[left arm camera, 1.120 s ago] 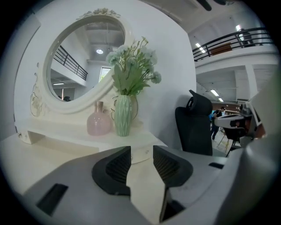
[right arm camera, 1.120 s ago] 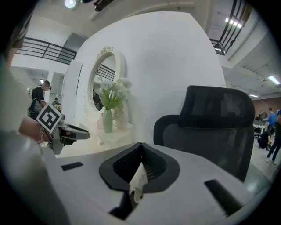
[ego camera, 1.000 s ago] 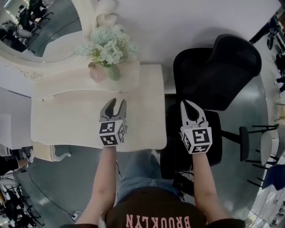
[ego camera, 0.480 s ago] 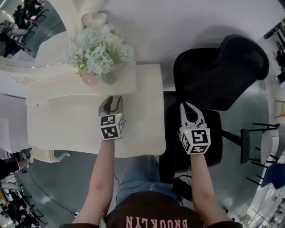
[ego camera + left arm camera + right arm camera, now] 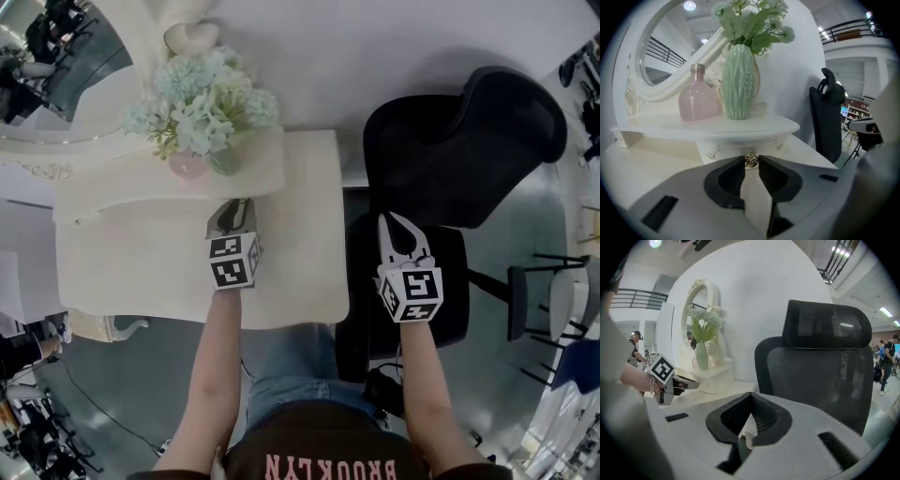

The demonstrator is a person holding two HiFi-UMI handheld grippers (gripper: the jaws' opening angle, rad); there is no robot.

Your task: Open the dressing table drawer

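Closing on the small gold drawer knob (image 5: 751, 160), the left gripper (image 5: 233, 206) is pinching it, both tips touching its sides. The knob is sitting at the centre of the small cream drawer front (image 5: 723, 151), which is tucked under the raised cream shelf (image 5: 693, 126) at the back of the cream desk (image 5: 141, 272). The drawer front is facing the person, its long axis running left to right across the desk.

The right gripper (image 5: 391, 221) is hovering over the black mesh office chair (image 5: 469, 141), its jaws together on nothing.

The only legible writing is "BROOKLYN" on the person's dark shirt (image 5: 333, 466), appearing inverted in the head view.

The head view is hiding the knob beneath the left gripper; only the left gripper view is showing it, along with the ribbed pale green vase (image 5: 737, 84) and pink glass bottle (image 5: 697, 96) standing side by side on the shelf.
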